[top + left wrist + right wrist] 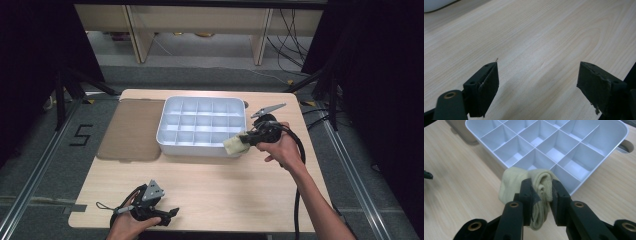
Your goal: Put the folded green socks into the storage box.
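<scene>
Clamped between my right gripper's (541, 195) two black pads is a rolled pale-yellow sock (524, 187), squeezed at its middle so that the bundle bulges out on either side of the jaws. From the high view I see the same sock (235, 145) hanging at the near right corner of the white divider tray (165, 131), just over its front rim and clear of the tabletop. Working outward, the person's right hand (280, 147) carries that gripper (247, 139) from the tray's right side, with its cable trailing back toward the table's near edge. My left gripper (167, 215) rests well apart from the tray, down near the front edge of the wooden table (225, 190); in its own view its jaws stand wide apart over bare wood with nothing between them. A flat brown lid (131, 129) lies just beside the tray's left wall. I judge the step in hand to be the carry: the sock is gripped and lifted but not yet in a cell. Next I need to bring it over the near right compartment (567, 178), lower it between the dividers, then spread the jaws.
</scene>
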Demonstrator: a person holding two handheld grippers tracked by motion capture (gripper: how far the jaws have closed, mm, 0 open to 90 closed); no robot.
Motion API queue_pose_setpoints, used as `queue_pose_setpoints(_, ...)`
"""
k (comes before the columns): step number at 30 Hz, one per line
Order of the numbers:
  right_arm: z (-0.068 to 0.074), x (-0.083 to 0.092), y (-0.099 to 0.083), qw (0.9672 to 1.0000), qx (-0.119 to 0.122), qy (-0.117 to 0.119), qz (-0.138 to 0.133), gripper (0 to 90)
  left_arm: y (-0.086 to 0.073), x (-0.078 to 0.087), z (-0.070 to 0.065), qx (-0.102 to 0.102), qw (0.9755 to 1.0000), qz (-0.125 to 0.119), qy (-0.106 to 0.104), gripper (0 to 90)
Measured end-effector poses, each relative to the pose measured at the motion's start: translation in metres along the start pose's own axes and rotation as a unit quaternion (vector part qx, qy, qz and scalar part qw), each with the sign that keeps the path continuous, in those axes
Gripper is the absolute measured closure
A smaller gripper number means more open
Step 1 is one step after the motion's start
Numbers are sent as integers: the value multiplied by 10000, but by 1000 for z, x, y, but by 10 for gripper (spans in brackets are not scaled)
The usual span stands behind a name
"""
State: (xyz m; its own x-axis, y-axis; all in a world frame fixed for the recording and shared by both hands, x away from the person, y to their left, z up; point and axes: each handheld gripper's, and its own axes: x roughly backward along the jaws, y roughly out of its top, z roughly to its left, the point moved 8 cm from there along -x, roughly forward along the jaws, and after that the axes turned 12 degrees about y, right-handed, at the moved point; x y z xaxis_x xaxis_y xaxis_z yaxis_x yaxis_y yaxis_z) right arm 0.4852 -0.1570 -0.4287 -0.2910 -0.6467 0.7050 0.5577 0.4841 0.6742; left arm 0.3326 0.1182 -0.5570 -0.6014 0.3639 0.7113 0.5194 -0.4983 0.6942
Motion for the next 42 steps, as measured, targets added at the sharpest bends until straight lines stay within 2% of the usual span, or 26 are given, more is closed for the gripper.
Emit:
queue_pose_setpoints(1,0,1,1,9999,-122,-19,6,742,0,0,0,0,10000,0,0,169)
queue_pose_setpoints(7,-12,4,5,9995,-260,-175,40,742,0,1,0,-30,10000,17,-24,170)
queue_pose_setpoints(8,-15,5,6,9997,-174,-194,20,742,0,0,0,-4,10000,-7,-14,171)
queue_pose_setpoints(10,-17,5,7,9994,-248,-227,67,742,0,1,0,-7,10000,-6,-7,172)
queue_pose_setpoints(11,-17,5,7,9994,-248,-227,67,742,0,1,2,-105,9999,22,24,172)
queue_pose_setpoints(12,-22,5,8,9993,-235,-285,66,742,0,0,1,-7,10000,-7,45,173)
queue_pose_setpoints(13,-22,5,8,9993,-235,-285,66,742,0,0,1,-7,10000,-7,45,172)
queue_pose_setpoints(14,-22,6,8,9990,-317,-293,101,742,0,0,0,65,10000,24,-1,172)
queue_pose_setpoints(16,-26,5,9,9989,-312,-346,96,742,0,0,1,-19,10000,-20,25,172)
queue_pose_setpoints(19,-29,5,10,9987,-285,-396,124,742,0,0,1,-3,10000,1,18,172)
queue_pose_setpoints(21,-28,4,10,9985,-369,-379,108,742,0,0,1,-23,10000,-12,10,173)
queue_pose_setpoints(24,-32,3,11,9985,-283,-420,191,742,0,0,1,-18,10000,-14,15,173)
queue_pose_setpoints(26,-31,0,11,9984,-350,-406,202,742,0,0,1,-11,10000,-15,18,173)
queue_pose_setpoints(27,-33,-2,13,9986,-300,-424,139,742,0,0,1,-8,10000,-15,13,173)
queue_pose_setpoints(28,-35,-2,12,9985,-241,-441,223,742,0,0,1,-10,10000,-16,12,173)
queue_pose_setpoints(32,-35,-6,13,9984,-302,-418,238,742,0,1,1,-17,10000,11,-17,173)
queue_pose_setpoints(33,-36,-8,12,9978,-371,-416,352,742,0,0,-1,113,9999,-2,-29,172)
queue_pose_setpoints(34,-37,-11,13,9981,-341,-414,291,742,-1,1,1,-4,10000,19,-20,173)
queue_pose_setpoints(36,-39,-11,13,9981,-291,-430,345,743,-1,1,1,31,10000,13,-17,172)
queue_pose_setpoints(37,-37,-13,13,9972,-475,-431,390,742,-1,1,1,39,10000,13,-20,173)
queue_pose_setpoints(38,-41,-14,14,9976,-327,-453,419,743,-1,1,1,34,10000,12,-21,172)
queue_pose_setpoints(42,-43,-21,15,9962,-344,-535,591,742,0,1,2,11,10000,-7,-11,173)
